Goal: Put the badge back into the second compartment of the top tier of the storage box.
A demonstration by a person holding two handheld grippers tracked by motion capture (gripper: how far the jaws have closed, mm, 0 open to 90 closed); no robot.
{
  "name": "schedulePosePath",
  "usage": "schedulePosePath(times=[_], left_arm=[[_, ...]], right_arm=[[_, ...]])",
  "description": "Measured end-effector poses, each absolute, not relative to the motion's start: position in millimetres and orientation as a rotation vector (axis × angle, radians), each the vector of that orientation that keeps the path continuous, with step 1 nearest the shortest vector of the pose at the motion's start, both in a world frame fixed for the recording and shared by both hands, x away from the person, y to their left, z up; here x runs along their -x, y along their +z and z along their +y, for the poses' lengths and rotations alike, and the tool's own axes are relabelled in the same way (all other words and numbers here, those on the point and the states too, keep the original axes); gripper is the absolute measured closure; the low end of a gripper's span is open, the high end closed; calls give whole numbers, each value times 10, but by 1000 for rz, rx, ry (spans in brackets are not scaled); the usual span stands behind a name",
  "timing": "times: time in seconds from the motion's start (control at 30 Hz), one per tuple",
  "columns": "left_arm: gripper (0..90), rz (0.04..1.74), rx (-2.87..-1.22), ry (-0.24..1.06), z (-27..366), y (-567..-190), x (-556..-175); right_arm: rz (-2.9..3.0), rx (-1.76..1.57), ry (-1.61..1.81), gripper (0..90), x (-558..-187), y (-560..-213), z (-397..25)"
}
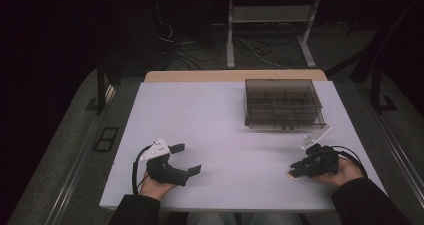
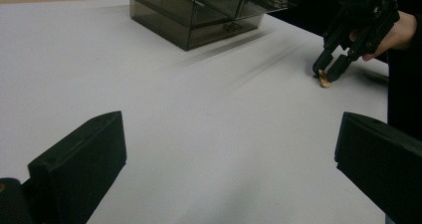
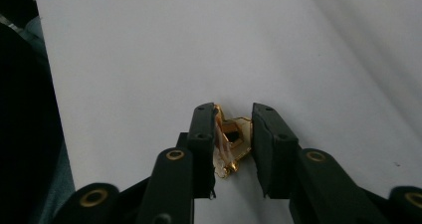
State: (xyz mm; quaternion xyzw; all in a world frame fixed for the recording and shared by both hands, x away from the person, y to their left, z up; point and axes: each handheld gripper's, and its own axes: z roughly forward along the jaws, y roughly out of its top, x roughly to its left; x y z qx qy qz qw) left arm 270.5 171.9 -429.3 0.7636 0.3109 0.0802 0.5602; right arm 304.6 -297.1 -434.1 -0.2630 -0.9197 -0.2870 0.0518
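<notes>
A small gold, partly clear trinket (image 3: 233, 140) lies on the white table (image 1: 215, 115) near its front right. My right gripper (image 3: 233, 115) points down at it, jaws closed in on either side and touching it. From the high view the trinket (image 1: 289, 175) peeks out at the tips of the right gripper (image 1: 296, 169). The left gripper view shows that right gripper (image 2: 328, 67) over the trinket (image 2: 325, 80). My left gripper (image 1: 189, 158) rests at the front left, jaws wide apart and holding nothing (image 2: 229, 159).
A smoky transparent drawer box (image 1: 282, 103) stands at the back right of the table, also seen in the left gripper view (image 2: 199, 10). Beyond the table are dark floor, cables and a metal stand (image 1: 270, 30). A hand holds each gripper at the front edge.
</notes>
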Motion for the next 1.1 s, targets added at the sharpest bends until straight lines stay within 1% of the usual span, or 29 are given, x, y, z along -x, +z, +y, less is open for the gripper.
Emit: schedulePosePath(times=[0.1, 0.33, 0.43, 1.1], left_arm=[[0, 731, -1798, 185, 1723, -4293, -2707], [0, 733, -1797, 183, 1719, -4295, -2707], [0, 733, -1797, 183, 1722, -4295, -2709], [0, 732, -1797, 182, 1723, -4295, -2708]], right_arm=[[-2755, 792, -920, 805, -3048, -4306, -2998], [-2738, 796, -941, 826, -3038, -4284, -3027], [-2673, 795, -974, 869, -3042, -4255, -3051], [-2675, 832, -954, 871, -3012, -4222, -3036]])
